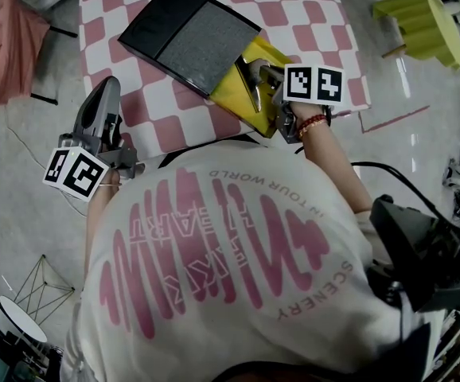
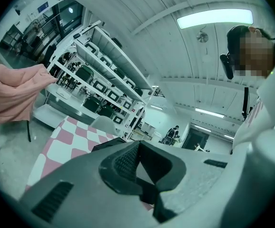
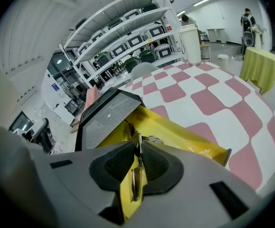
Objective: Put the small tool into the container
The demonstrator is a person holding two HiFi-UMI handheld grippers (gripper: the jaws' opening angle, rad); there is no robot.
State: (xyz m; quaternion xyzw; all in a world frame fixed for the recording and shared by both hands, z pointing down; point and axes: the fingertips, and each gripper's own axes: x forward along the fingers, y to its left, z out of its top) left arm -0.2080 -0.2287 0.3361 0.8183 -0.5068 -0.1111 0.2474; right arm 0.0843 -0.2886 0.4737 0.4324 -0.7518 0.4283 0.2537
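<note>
Head view: the right gripper (image 1: 250, 82) reaches into the yellow container (image 1: 266, 54), half covered by a black lid (image 1: 186, 34), on the checked table (image 1: 294, 6). The left gripper (image 1: 103, 98) hangs off the table's edge.

Left gripper view: its jaws stand apart, nothing between; only here shelves (image 2: 104, 75) and a pink cloth (image 2: 14, 94) show.

Right gripper view: the jaws are opening, narrowly apart, with the small tool (image 3: 136, 179), unseen from above, upright between them over the container.

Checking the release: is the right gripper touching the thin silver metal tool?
Cannot tell. The right gripper view shows the thin silver metal tool between the opening jaws of the right gripper, close to both pads; neither gap nor contact plain.
</note>
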